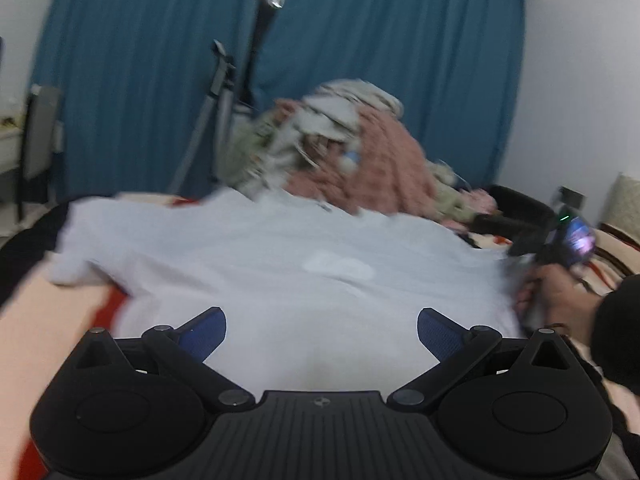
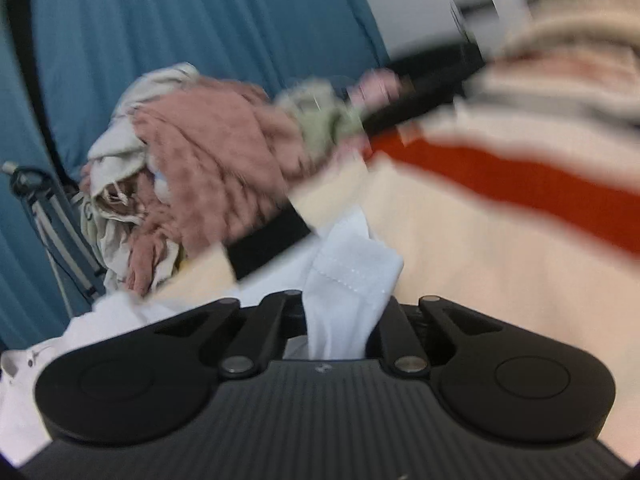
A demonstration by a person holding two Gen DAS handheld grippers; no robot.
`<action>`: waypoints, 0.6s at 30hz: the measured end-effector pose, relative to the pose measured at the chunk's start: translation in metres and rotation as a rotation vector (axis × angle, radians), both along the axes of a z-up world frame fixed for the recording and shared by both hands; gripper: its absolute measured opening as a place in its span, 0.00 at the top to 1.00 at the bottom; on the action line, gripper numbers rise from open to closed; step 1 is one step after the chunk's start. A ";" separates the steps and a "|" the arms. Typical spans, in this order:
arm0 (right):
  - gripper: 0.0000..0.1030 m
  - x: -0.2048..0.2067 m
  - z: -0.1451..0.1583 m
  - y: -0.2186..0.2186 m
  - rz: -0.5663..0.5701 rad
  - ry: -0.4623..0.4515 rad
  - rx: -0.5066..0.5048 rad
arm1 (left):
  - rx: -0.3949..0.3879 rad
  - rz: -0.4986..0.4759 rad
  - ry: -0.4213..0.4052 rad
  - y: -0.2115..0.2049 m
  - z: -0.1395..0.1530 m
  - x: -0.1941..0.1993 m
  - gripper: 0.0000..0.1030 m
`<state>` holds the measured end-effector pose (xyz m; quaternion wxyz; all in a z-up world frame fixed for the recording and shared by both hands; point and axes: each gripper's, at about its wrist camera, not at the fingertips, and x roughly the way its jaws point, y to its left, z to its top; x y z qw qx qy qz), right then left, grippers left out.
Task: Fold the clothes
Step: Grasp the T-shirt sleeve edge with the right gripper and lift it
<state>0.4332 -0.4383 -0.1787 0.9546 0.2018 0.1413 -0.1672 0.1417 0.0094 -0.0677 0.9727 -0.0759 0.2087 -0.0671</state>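
Note:
A pale white shirt [image 1: 280, 256] lies spread across the bed, with a white print near its middle. My left gripper [image 1: 322, 334] hovers open over its near part, blue pads wide apart and nothing between them. In the left wrist view the right gripper [image 1: 520, 254] shows at the shirt's right edge, held by a hand [image 1: 560, 300]. In the right wrist view my right gripper [image 2: 340, 300] is shut on a bunched fold of the white shirt [image 2: 352, 268], which sticks up between the jaws.
A heap of pink, beige and green clothes [image 1: 340, 152] is piled at the far side of the bed. The bedcover [image 2: 500, 240] is cream with red and black stripes. Blue curtains [image 1: 140, 80] and a tripod [image 1: 208, 120] stand behind.

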 end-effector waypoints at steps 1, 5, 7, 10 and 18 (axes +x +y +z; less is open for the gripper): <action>0.92 -0.003 0.016 0.011 -0.001 -0.012 -0.051 | -0.013 0.022 0.010 0.008 0.003 -0.003 0.00; 0.92 -0.016 0.075 0.062 0.001 -0.059 -0.248 | -0.045 0.109 0.045 0.039 0.015 -0.013 0.00; 0.92 -0.021 0.099 0.098 0.019 -0.076 -0.364 | 0.050 0.143 0.048 0.046 0.017 -0.016 0.00; 0.92 -0.020 0.118 0.159 0.072 -0.078 -0.515 | 0.108 0.204 0.079 0.059 0.013 -0.012 0.00; 0.91 0.023 0.095 0.330 0.307 -0.014 -0.702 | 0.008 0.247 0.109 0.101 0.000 -0.003 0.00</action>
